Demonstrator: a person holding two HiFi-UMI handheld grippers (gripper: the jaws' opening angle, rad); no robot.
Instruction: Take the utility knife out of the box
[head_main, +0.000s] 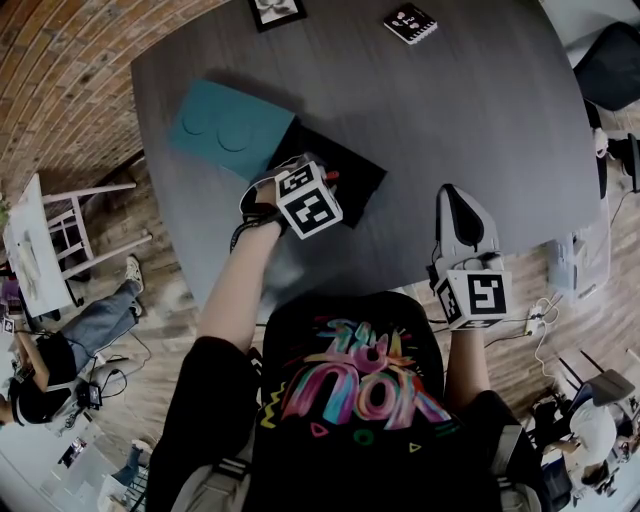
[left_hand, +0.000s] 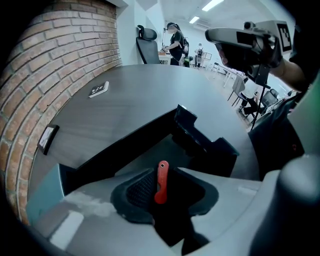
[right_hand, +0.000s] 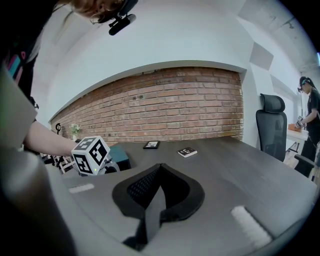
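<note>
The black box lies open in the middle of the dark grey table, and its black insert shows in the left gripper view. My left gripper points steeply down into the box under its marker cube. In the left gripper view the red utility knife stands upright between the pads of the left gripper, which close against it. A red tip shows beside the cube. My right gripper hovers at the table's near edge to the right, shut with nothing in it; its pads meet in a line.
The teal box lid lies just left of the box. Two marker cards sit at the table's far edge. A brick wall runs behind the table. An office chair and people stand off to the right.
</note>
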